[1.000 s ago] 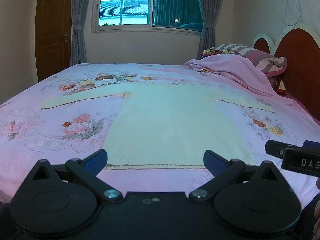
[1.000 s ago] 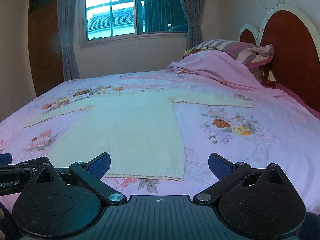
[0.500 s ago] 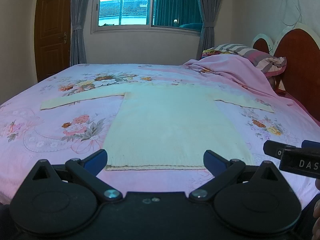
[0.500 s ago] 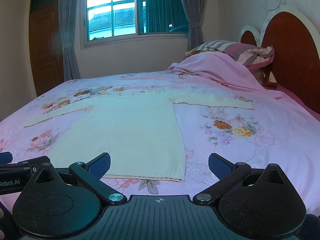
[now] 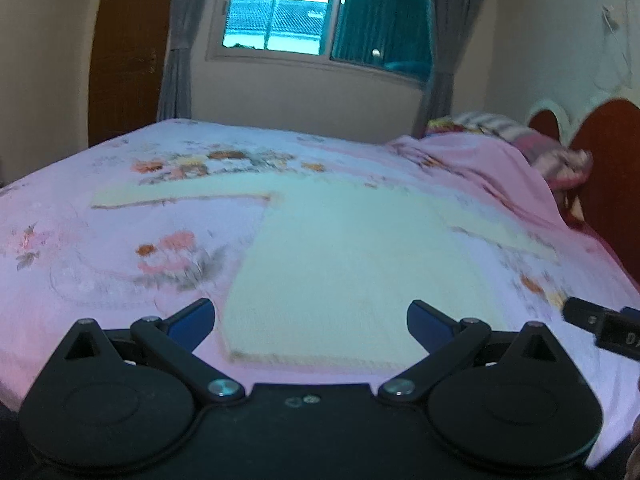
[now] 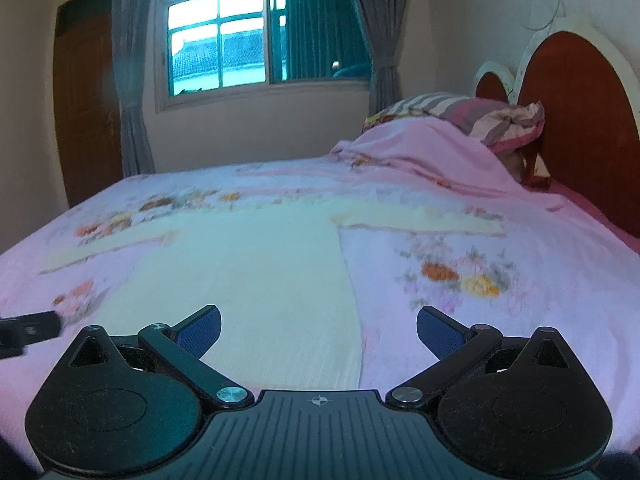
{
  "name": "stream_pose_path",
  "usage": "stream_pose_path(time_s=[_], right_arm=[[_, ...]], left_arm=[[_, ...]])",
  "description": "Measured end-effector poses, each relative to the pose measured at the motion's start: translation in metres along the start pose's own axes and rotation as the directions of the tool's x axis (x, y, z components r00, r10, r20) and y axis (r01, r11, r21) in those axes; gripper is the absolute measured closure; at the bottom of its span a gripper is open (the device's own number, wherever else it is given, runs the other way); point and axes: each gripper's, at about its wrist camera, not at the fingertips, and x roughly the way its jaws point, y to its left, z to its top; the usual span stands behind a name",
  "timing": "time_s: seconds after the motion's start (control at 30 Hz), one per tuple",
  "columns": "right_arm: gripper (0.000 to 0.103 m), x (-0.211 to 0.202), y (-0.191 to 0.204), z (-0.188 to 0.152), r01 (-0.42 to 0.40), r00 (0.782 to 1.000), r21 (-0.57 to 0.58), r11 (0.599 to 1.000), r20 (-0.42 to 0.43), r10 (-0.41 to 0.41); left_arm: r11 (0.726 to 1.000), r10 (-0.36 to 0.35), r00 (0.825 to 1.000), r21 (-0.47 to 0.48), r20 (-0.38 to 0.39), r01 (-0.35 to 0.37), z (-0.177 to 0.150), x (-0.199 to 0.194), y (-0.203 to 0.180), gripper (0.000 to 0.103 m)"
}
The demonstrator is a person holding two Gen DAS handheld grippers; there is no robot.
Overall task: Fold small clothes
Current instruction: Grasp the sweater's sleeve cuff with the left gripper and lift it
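Pale yellow sweater (image 5: 352,264) lies flat on bed (image 5: 80,248), sleeves spread, ready for folding; left hand-held gripper (image 5: 310,322) and right hand-held gripper (image 6: 318,330) both wide, empty, near hem

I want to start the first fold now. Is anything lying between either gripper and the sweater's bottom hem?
Nothing visible. Beyond the open left gripper and open right gripper, only bare floral bedsheet meets the cream sweater. The pink blanket lies beyond it.
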Motion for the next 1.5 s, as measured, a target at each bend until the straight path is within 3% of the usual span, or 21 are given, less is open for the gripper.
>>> stream_pose_path(time_s=[0.17, 0.3, 0.47, 0.53, 0.63, 0.73, 0.8, 0.93, 1.03, 1.17, 1.3, 1.37, 1.4, 1.43, 1.5], right_arm=[[0.000, 0.035, 0.001, 0.025, 0.000, 1.000, -0.005, 1.000, 0.031, 0.000], [0.000, 0.069, 0.006, 0.041, -0.029, 0.999, 0.000, 1.000, 0.013, 0.029], [0.000, 0.108, 0.013, 0.046, -0.048, 0.999, -0.030, 0.998, -0.004, 0.048], [0.000, 0.127, 0.013, 0.044, -0.021, 1.000, -0.060, 0.998, 0.002, 0.021], [0.000, 0.164, 0.002, 0.045, 0.035, 0.999, -0.056, 0.998, -0.015, -0.036], [0.000, 0.204, -0.012, 0.052, 0.103, 0.995, -0.054, 0.993, -0.010, -0.103], [0.000, 0.232, -0.019, 0.058, 0.144, 0.989, -0.055, 0.988, -0.017, -0.145], [0.000, 0.269, -0.027, 0.069, 0.185, 0.983, -0.040, 0.982, -0.013, -0.185], [0.000, 0.285, -0.031, 0.072, 0.201, 0.980, -0.034, 0.979, -0.010, -0.201], [0.000, 0.293, -0.035, 0.069, 0.211, 0.977, -0.034, 0.977, -0.020, -0.212], [0.000, 0.288, -0.042, 0.062, 0.221, 0.975, -0.044, 0.974, -0.024, -0.222], [0.000, 0.284, -0.047, 0.060, 0.228, 0.973, -0.045, 0.973, -0.025, -0.229], [0.000, 0.282, -0.049, 0.059, 0.232, 0.972, -0.044, 0.972, -0.024, -0.233], [0.000, 0.280, -0.052, 0.058, 0.239, 0.971, -0.042, 0.970, -0.023, -0.240], [0.000, 0.277, -0.056, 0.058, 0.248, 0.968, -0.038, 0.968, -0.024, -0.249]], left_arm=[[0.994, 0.038, 0.999, -0.102, -0.001, -0.038, 0.029, 0.033, 0.034, 0.001], [0.985, -0.002, 0.999, -0.170, -0.054, -0.007, 0.046, 0.082, 0.077, 0.001], [0.955, 0.139, 0.990, -0.265, -0.002, -0.134, 0.071, 0.151, 0.157, 0.001], [0.920, 0.220, 0.975, -0.326, -0.034, -0.219, 0.082, 0.184, 0.199, 0.003], [0.889, 0.168, 0.983, -0.419, -0.079, -0.186, 0.091, 0.230, 0.258, 0.003], [0.848, 0.173, 0.977, -0.486, -0.123, -0.211, 0.090, 0.268, 0.301, 0.004], [0.792, 0.143, 0.981, -0.580, -0.132, -0.193, 0.087, 0.288, 0.333, 0.004], [0.683, 0.078, 0.995, -0.724, -0.057, -0.095, 0.082, 0.316, 0.371, 0.004], [0.624, 0.055, 0.999, -0.780, -0.003, -0.036, 0.081, 0.331, 0.390, 0.004], [0.586, 0.024, 0.998, -0.809, 0.057, 0.032, 0.083, 0.348, 0.401, 0.005], [0.612, 0.018, 0.998, -0.790, 0.053, 0.031, 0.088, 0.358, 0.396, 0.006], [0.623, 0.028, 0.999, -0.782, 0.044, 0.017, 0.091, 0.364, 0.395, 0.014], [0.626, 0.036, 0.999, -0.780, 0.035, 0.004, 0.092, 0.366, 0.395, 0.059], [0.616, 0.026, 1.000, -0.788, 0.009, -0.009, 0.090, 0.369, 0.397, 0.095], [0.594, 0.030, 0.999, -0.803, -0.042, -0.052, 0.083, 0.377, 0.401, 0.099]])
